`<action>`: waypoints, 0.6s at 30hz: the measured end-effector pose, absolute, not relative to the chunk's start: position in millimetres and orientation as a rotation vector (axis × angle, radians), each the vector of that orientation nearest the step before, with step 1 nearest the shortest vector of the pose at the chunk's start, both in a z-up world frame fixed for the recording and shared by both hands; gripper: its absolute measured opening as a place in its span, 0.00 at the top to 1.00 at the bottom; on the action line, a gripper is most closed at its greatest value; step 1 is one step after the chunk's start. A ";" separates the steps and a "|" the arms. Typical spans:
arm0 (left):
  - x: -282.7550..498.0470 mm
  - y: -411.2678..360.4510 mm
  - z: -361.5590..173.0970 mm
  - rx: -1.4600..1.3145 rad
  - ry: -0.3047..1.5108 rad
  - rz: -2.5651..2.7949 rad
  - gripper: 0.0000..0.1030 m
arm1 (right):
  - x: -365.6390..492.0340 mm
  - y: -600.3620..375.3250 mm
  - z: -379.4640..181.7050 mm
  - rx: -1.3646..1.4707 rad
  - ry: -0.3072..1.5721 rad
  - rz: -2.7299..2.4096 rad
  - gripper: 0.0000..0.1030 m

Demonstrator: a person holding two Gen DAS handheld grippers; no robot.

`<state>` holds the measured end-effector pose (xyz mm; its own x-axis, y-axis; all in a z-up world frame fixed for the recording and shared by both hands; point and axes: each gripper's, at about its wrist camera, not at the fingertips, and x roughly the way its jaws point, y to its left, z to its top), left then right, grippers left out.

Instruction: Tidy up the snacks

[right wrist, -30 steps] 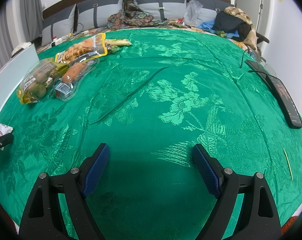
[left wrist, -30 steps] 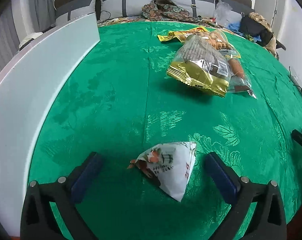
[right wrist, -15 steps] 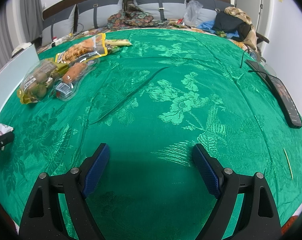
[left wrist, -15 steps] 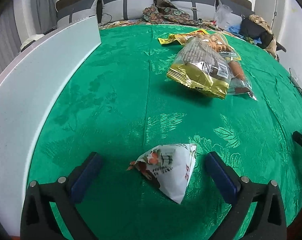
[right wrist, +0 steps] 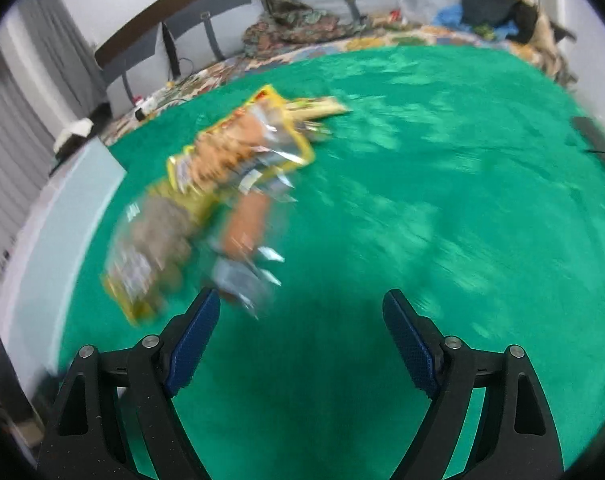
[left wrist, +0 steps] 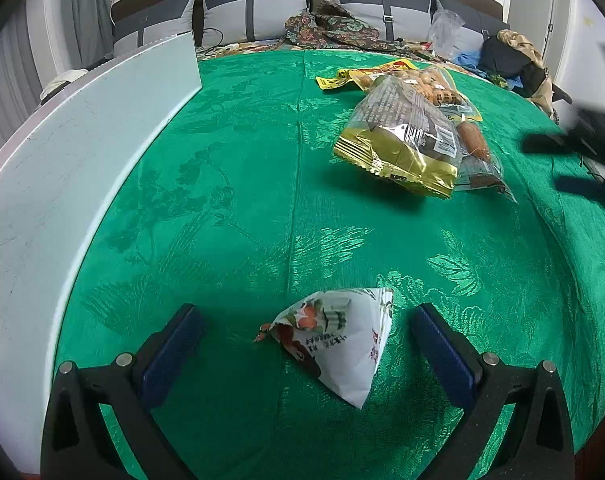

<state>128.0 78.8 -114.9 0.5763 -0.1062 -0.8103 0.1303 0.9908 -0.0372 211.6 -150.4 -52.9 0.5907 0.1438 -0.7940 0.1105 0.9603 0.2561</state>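
A small white triangular snack packet (left wrist: 342, 344) lies on the green tablecloth (left wrist: 242, 200). My left gripper (left wrist: 306, 314) stands open around it, and neither pad touches it. Farther back lies a pile of snacks: a gold bag (left wrist: 398, 140), a yellow bag of nuts (left wrist: 422, 80) and a clear sausage pack (left wrist: 476, 140). In the blurred right wrist view the same gold bag (right wrist: 150, 252), yellow bag (right wrist: 238, 152) and sausage pack (right wrist: 246, 232) lie just ahead and left of my right gripper (right wrist: 302, 308). Its jaws are wide and closing slightly, with only cloth between them.
A long white panel (left wrist: 82, 140) stands along the table's left side and shows as the white panel (right wrist: 62, 232) in the right wrist view. Pillows, clothes and bags lie beyond the far edge. A dark flat device (right wrist: 594, 140) rests at the right.
My right gripper has swung left and forward toward the snack pile, which now sits close ahead and blurred. The left gripper and the white packet have not moved.
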 end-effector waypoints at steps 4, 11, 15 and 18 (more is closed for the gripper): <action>127.8 78.8 -115.0 0.027 0.946 -0.139 0.00 | 264.6 -130.2 -67.9 0.327 1.039 0.010 0.18; 127.5 78.7 -115.1 0.027 0.946 -0.139 0.00 | 293.4 -75.8 -84.7 0.033 1.088 0.009 0.15; 128.1 78.3 -115.0 0.027 0.946 -0.139 0.00 | 286.5 -70.9 -85.6 -0.082 1.073 0.058 0.30; 128.3 78.4 -114.4 0.027 0.946 -0.139 0.00 | 270.7 -91.4 -79.7 -0.060 1.064 0.071 0.69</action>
